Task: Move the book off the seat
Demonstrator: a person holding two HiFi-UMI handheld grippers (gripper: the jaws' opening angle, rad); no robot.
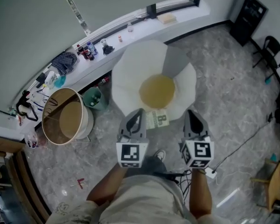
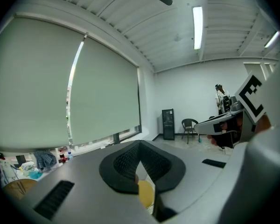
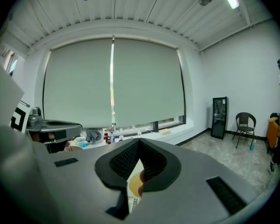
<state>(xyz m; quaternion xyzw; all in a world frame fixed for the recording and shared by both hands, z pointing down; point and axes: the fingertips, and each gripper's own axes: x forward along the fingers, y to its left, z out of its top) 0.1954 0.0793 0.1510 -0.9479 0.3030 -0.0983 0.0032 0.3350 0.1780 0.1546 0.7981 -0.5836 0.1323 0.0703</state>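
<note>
A seat shaped like a fried egg [image 1: 130, 73], white with a yellow centre [image 1: 157, 90], lies on the floor in the head view. A small green and white book [image 1: 157, 119] rests at its near edge. My left gripper [image 1: 136, 113] hovers just left of the book and my right gripper [image 1: 191, 113] just right of it. Both are shut with nothing between the pads. The left gripper [image 2: 140, 148] in its own view shows closed jaws and a sliver of yellow below them. Under the closed right gripper [image 3: 139, 146], a strip of the book [image 3: 132, 203] shows.
A round wooden tub [image 1: 65, 118] and a green bucket [image 1: 94, 98] stand left of the seat. Bottles and clutter line the window sill [image 1: 86, 50]. A black cabinet [image 1: 248, 17] and chair [image 1: 273, 50] are far right. A cable [image 1: 242, 143] crosses the floor.
</note>
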